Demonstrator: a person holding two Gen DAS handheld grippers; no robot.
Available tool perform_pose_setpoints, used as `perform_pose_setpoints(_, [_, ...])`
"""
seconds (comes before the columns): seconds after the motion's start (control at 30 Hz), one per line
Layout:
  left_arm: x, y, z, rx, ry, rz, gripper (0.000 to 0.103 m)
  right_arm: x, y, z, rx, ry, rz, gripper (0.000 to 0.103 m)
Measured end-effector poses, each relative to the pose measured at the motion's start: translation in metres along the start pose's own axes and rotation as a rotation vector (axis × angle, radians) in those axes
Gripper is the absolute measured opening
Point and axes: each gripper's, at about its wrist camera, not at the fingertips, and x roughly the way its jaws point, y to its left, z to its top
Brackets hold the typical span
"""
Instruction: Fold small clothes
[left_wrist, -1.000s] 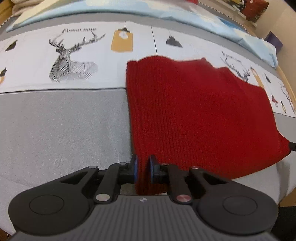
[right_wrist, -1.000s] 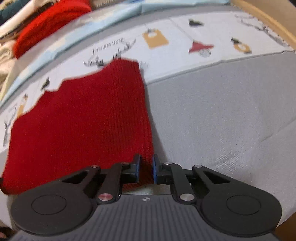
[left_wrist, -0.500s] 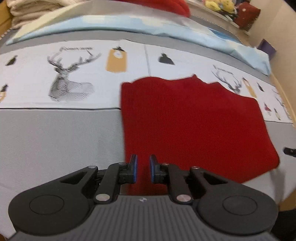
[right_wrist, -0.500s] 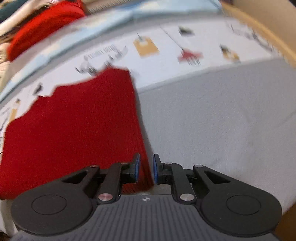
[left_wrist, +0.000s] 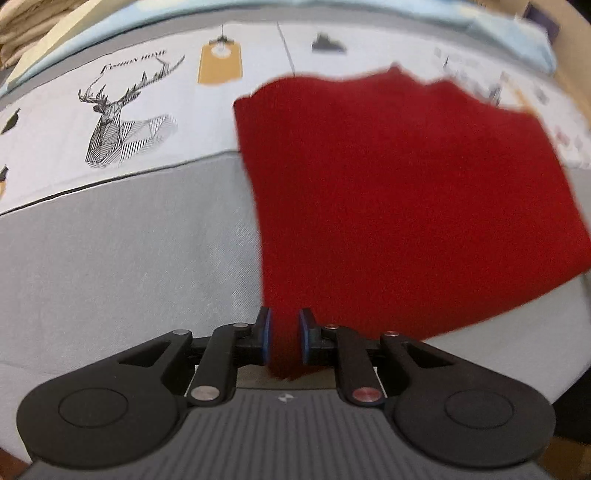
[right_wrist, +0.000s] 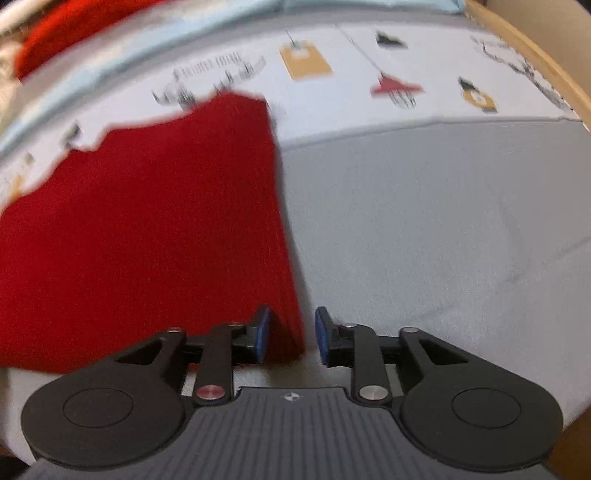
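A red knit garment (left_wrist: 399, 192) lies folded flat across the grey and white bed cover. Its near left corner runs down between the blue pads of my left gripper (left_wrist: 283, 341), which is shut on it. In the right wrist view the same red garment (right_wrist: 155, 221) fills the left half. Its near right corner sits between the jaws of my right gripper (right_wrist: 291, 336), which are opening. The cloth still leans on the left pad (right_wrist: 263, 334), with a clear gap to the right one. Both grippers point steeply down at the bed.
The grey bed cover (left_wrist: 129, 251) spreads to the left of the garment and also to its right (right_wrist: 443, 229). A white band printed with deer (left_wrist: 110, 122) runs behind. A light blue cloth and a beige stack (left_wrist: 22, 29) lie farther back. A wooden edge (right_wrist: 535, 55) bounds the right.
My right gripper's jaws have spread apart and come off the garment's corner. The left gripper still holds its corner, and both views have tipped slightly towards the bed.
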Motion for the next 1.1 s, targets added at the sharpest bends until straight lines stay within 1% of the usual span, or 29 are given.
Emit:
perform_pose_setpoints(0.03, [0.000,-0.001,0.001,0.002,0.000,0.007,0.018,-0.002,0.000,0.000,0.008,-0.016,0.005,0.031])
perform_pose_setpoints(0.1, [-0.006,0.000,0.001,-0.019,-0.016,-0.007,0.018,-0.011,0.002,0.002,0.010,-0.065,0.015,0.032])
perform_pose_setpoints(0.13, [-0.008,0.001,0.002,-0.024,-0.028,-0.013,0.019,-0.013,0.003,0.002,0.010,-0.081,0.017,0.035])
perform_pose_setpoints(0.2, [-0.010,0.001,0.002,-0.034,-0.034,-0.024,0.022,-0.008,0.001,0.002,0.009,-0.056,-0.009,0.039])
perform_pose_setpoints(0.27, [-0.007,0.002,0.001,-0.033,-0.013,-0.005,0.022,0.002,0.000,-0.002,0.001,0.003,-0.031,0.043])
perform_pose_setpoints(0.3, [-0.007,0.003,0.001,-0.038,-0.015,0.005,0.022,0.002,0.000,-0.002,0.003,0.000,-0.033,0.044])
perform_pose_setpoints(0.37, [-0.014,0.009,0.005,-0.066,-0.045,-0.003,0.023,-0.008,0.003,0.000,0.002,-0.052,-0.041,0.044])
perform_pose_setpoints(0.43, [-0.021,0.017,0.010,-0.098,-0.083,-0.004,0.028,-0.022,0.010,0.000,-0.022,-0.117,-0.048,0.044])
perform_pose_setpoints(0.5, [-0.033,0.020,0.014,-0.123,-0.124,-0.003,0.030,-0.039,0.017,-0.001,-0.043,-0.184,-0.040,0.044])
perform_pose_setpoints(0.57, [-0.047,0.023,0.015,-0.146,-0.165,-0.007,0.031,-0.055,0.026,-0.004,-0.060,-0.242,-0.022,0.044])
perform_pose_setpoints(0.67, [-0.060,0.023,0.016,-0.158,-0.202,-0.014,0.032,-0.074,0.039,-0.005,-0.074,-0.318,0.023,0.045])
perform_pose_setpoints(0.73, [-0.065,0.021,0.015,-0.156,-0.211,-0.019,0.032,-0.077,0.043,-0.006,-0.067,-0.340,0.042,0.049])
perform_pose_setpoints(0.8, [-0.069,0.021,0.013,-0.154,-0.217,-0.022,0.032,-0.064,0.046,-0.004,-0.054,-0.290,0.019,0.049])
perform_pose_setpoints(0.93, [-0.072,0.029,0.010,-0.172,-0.228,-0.021,0.032,-0.015,0.037,-0.003,0.018,-0.058,-0.049,0.049])
perform_pose_setpoints(0.97, [-0.075,0.033,0.009,-0.186,-0.236,-0.020,0.032,-0.008,0.033,-0.003,0.049,-0.028,-0.069,0.049])
perform_pose_setpoints(1.03, [-0.083,0.040,0.006,-0.215,-0.258,-0.011,0.032,-0.009,0.031,-0.002,0.084,-0.044,-0.079,0.049])
perform_pose_setpoints(1.1, [-0.095,0.045,0.003,-0.228,-0.266,0.011,0.032,-0.022,0.036,0.000,0.080,-0.097,-0.074,0.049])
